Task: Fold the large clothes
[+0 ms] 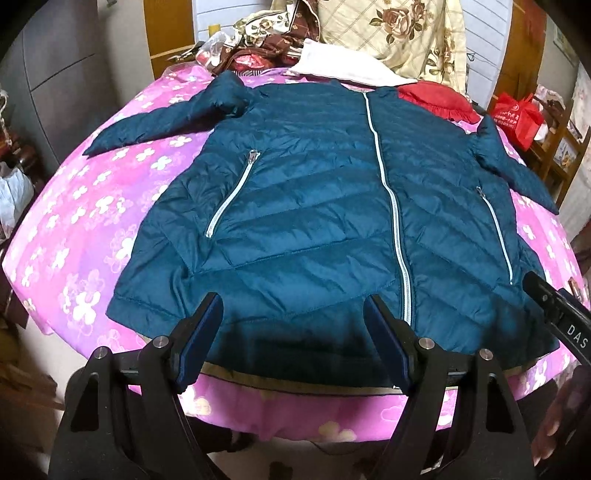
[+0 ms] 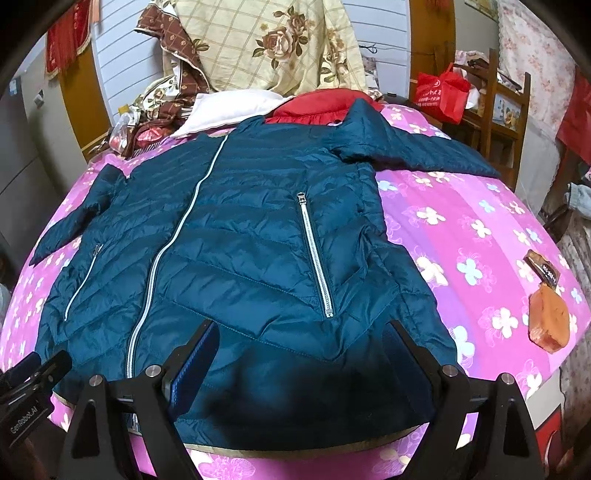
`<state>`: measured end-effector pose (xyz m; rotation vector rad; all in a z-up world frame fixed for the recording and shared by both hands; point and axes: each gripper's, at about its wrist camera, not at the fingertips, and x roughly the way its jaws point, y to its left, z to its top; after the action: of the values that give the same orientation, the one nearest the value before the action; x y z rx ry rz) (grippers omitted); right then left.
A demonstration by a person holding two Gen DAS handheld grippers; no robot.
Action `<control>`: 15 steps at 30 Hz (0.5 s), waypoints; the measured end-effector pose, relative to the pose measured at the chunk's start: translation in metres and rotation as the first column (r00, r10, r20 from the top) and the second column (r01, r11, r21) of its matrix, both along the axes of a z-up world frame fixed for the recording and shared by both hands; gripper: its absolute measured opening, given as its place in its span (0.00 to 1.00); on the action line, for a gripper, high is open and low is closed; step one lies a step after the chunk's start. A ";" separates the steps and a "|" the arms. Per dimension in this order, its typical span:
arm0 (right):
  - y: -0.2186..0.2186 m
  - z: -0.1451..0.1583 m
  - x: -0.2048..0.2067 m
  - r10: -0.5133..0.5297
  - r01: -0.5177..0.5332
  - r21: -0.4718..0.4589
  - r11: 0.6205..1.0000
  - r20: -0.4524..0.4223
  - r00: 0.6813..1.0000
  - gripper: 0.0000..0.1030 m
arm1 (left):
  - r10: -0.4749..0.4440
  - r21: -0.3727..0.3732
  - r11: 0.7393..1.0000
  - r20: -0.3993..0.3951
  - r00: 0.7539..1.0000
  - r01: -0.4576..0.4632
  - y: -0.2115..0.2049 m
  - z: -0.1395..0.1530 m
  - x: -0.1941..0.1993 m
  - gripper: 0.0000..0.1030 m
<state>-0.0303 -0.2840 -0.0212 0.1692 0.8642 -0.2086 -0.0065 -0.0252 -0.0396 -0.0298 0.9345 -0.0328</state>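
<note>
Jacket (image 1: pixel 314 206) flat on bedspread (image 1: pixel 74 206); pillows (image 1: pixel 391 33) behind; pouch (image 2: pixel 546 325) right.

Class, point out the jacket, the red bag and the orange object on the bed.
jacket (image 1: pixel 314 192): left wrist view, chest panel.
red bag (image 2: pixel 441 92): right wrist view, front face.
orange object (image 2: pixel 548 317): right wrist view, its middle.

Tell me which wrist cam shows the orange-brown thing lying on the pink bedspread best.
Right wrist view: the orange-brown object lies fully visible on the bedspread, right of the jacket and apart from it. In the left wrist view only a sliver shows at the bed's far right edge, behind the right gripper.
</note>
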 end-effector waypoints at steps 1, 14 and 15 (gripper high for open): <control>0.000 0.000 0.000 -0.001 0.001 -0.001 1.000 0.001 1.000 0.86 | 0.001 -0.006 1.000 -0.001 1.000 -0.001 0.000 0.000 -0.002 0.77; 0.001 0.000 -0.001 0.002 -0.002 0.000 1.000 0.001 1.000 0.86 | -0.016 -0.015 1.000 -0.010 1.000 0.016 0.001 0.005 0.008 0.77; 0.001 0.000 -0.001 0.002 -0.002 0.000 1.000 0.002 1.000 0.86 | -0.014 -0.014 1.000 -0.011 1.000 0.014 0.001 0.005 0.007 0.77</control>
<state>-0.0312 -0.2828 -0.0209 0.1680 0.8624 -0.2064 0.0007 -0.0240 -0.0343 -0.0363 0.9455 -0.0524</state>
